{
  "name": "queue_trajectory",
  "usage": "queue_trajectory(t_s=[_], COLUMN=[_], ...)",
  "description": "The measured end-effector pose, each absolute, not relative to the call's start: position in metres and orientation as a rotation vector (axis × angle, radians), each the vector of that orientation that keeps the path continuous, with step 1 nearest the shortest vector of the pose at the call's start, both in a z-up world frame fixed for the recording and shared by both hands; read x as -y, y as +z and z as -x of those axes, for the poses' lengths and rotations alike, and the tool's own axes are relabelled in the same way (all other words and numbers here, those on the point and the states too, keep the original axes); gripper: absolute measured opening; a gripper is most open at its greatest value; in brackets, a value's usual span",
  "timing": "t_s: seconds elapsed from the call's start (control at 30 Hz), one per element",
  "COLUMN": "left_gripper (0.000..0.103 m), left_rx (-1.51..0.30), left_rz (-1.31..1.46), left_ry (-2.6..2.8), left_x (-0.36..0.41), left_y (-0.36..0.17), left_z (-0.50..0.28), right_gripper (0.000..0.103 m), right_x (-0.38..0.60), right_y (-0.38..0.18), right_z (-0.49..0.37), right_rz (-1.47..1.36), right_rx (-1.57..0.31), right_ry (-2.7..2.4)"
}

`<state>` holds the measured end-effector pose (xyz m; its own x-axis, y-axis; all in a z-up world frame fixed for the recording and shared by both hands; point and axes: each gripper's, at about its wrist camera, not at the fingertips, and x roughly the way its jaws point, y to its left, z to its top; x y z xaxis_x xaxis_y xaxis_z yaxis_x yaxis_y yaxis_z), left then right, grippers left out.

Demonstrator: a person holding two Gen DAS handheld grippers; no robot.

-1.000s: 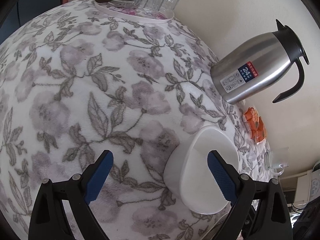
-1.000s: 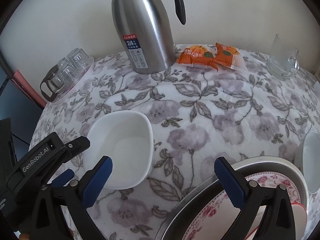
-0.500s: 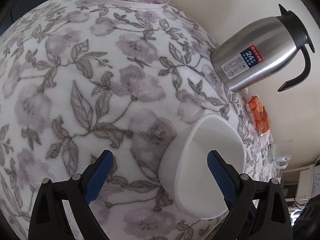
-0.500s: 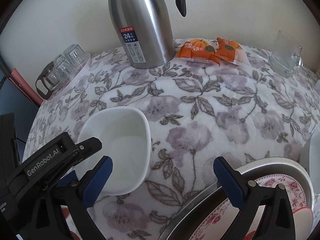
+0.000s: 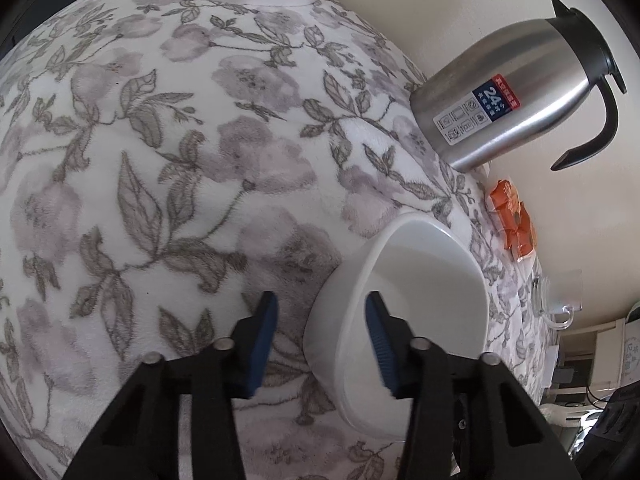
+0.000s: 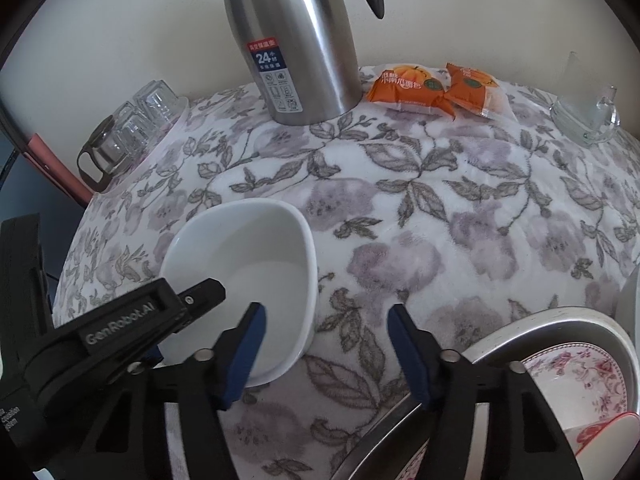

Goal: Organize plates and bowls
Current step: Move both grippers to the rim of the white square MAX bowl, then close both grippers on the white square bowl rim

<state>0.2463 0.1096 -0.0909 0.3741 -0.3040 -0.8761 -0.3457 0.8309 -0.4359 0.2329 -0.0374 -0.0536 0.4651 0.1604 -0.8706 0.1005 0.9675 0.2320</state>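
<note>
Left gripper [image 5: 320, 346] closing astride the near wall of the white bowl [image 5: 424, 312], one blue pad inside, the other outside and short of the wall, nothing gripped. Right gripper [image 6: 326, 354] likewise closing, only floral tablecloth [image 6: 400, 216] between its pads, its left pad over the bowl's rim. Floral plate [image 6: 576, 372] in a metal basin [image 6: 516, 328] at lower right. Farther back: steel thermos [image 6: 296, 52], orange snack packets [image 6: 432, 88], glass mug [image 6: 588, 120], tray of upturned glasses [image 6: 132, 132].
</note>
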Motion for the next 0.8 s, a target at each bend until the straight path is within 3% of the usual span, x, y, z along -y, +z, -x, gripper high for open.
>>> queue_trajectory(t_s=[0.13, 0.27, 0.43, 0.8], left_gripper=[0.026, 0.019, 0.017, 0.017], left_rx=[-1.218, -1.213, -1.214, -1.205], left_rz=[0.637, 0.622, 0.610, 0.602], left_ry=[0.020, 0.004, 0.000, -0.043], left_x=[-0.110, -0.108, -0.108, -0.106], left_y=[-0.094, -0.092, -0.091, -0.070], left_z=[-0.246, -0.246, -0.247, -0.236], right_gripper=[0.041, 0.025, 0.019, 0.019], right_x=[0.033, 0.028, 0.029, 0.030], right_y=[-0.053, -0.050, -0.048, -0.016], right_z=[-0.231, -0.230, -0.228, -0.211], right_rz=[-0.265, -0.252, -0.248, -0.230], right_rx=[-1.084, -1.066, -1.062, -0.995], right_ry=[0.073, 0.108, 0.105, 0.115])
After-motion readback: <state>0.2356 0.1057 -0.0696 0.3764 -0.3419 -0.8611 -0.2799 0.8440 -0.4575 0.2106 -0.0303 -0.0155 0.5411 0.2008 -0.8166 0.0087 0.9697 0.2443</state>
